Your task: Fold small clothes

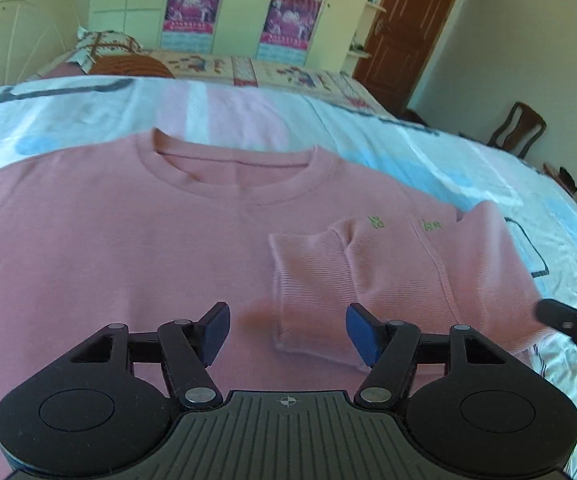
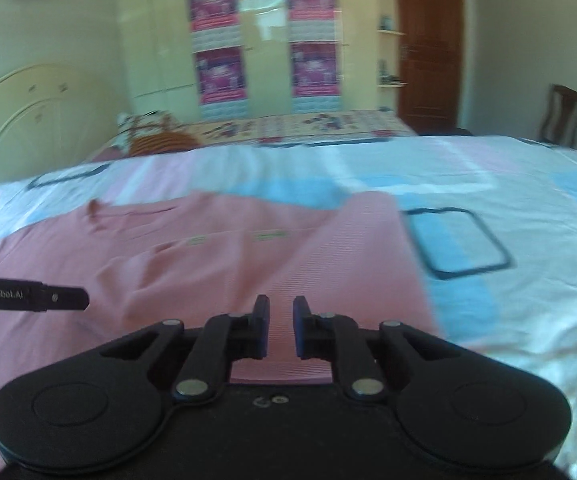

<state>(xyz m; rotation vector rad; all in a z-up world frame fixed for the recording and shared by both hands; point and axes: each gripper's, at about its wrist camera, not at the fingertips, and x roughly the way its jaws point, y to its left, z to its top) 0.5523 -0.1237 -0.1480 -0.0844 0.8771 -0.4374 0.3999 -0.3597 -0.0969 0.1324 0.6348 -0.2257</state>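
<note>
Left tongs [image 1: 286, 334], lower centre, are hanging wide apart and empty over a pink sweater [image 1: 128, 248] lying flat mid-frame on the bed [image 1: 468, 152], one sleeve [image 1: 312, 280] folded inward, remaining folds pending; right tongs [image 2: 281, 328] are gaping narrowly, gripping nothing.

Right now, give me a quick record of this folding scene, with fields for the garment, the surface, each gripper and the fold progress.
garment: pink sweater, lying flat, collar away from the cameras
surface: bed with patterned sheet
sleeve: right sleeve already folded across the chest; its cuff lies on the body
left gripper: open, over the lower front, holding nothing
right gripper: slightly open, over the sweater's right side, nothing clamped
fold progress: one sleeve in; the other side looks unfolded, its sleeve out of view
</note>
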